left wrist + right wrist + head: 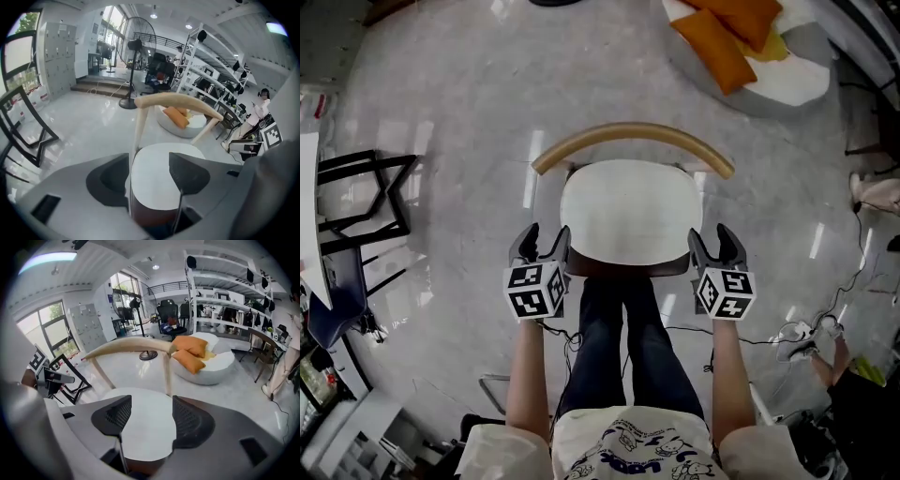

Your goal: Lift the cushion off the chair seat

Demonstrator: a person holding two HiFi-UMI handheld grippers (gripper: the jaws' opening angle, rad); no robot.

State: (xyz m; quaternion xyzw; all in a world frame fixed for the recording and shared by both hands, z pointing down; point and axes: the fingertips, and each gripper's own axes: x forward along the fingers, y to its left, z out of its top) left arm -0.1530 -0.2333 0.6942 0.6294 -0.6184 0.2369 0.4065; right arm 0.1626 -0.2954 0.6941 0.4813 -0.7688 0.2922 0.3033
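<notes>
One white cushion (630,211) tops one chair (633,131), widest along its backrest; our left gripper (546,240) and right gripper (714,240) flank the chair, jaws wide, empty.

A pale, glossy stone floor (441,103) spreads around me, streaked with reflections of the ceiling lights (156,267). Ahead of me sits a round white lounger (792,84) with orange pillows (712,47) on it. A black metal frame (366,192) stands to my left. Farther off, a tall standing fan (140,35) rises near low steps (101,88). Grey lockers (58,63) line a white wall beside big windows (51,317), and white shelving racks (211,77) fill the far side.
</notes>
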